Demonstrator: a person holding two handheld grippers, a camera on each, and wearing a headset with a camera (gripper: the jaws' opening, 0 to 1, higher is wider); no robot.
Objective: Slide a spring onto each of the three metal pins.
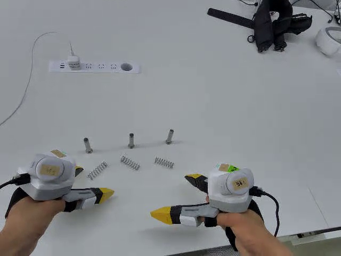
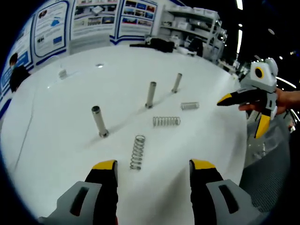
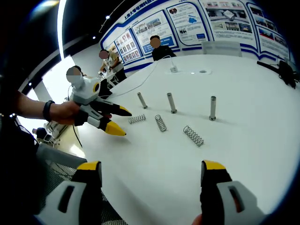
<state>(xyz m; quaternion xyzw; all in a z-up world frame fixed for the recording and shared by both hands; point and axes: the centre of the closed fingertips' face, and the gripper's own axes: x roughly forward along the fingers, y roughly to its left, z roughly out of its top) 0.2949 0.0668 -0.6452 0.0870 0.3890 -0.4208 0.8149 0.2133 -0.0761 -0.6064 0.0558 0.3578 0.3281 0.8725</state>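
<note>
The left gripper (image 1: 93, 182) is at the near left of the white table (image 1: 224, 96). A left hand (image 1: 26, 216) holds it. Its two yellow-tipped jaws are spread wide and hold nothing. The left spring (image 2: 137, 152) lies flat just in front of these jaws, a bit closer to the left one. Past that spring the left pin (image 2: 99, 121) stands up straight, with nothing on it.

Ahead of the left gripper and a little to its right lies the middle spring (image 1: 129, 162). The middle pin (image 1: 131, 141) stands behind it and is bare too. Farther right lies the right spring (image 1: 164, 162), with the right pin (image 1: 170, 136) bare behind it. No spring touches a pin.

The right gripper (image 1: 176, 196) is at the near right, held by a right hand (image 1: 240, 224). Its jaws are spread wide too and hold nothing. The right spring is the closest one in front of it, and the pins stand in a row behind the springs.

Far past both grippers a white power strip (image 1: 94, 66) lies on the table.
</note>
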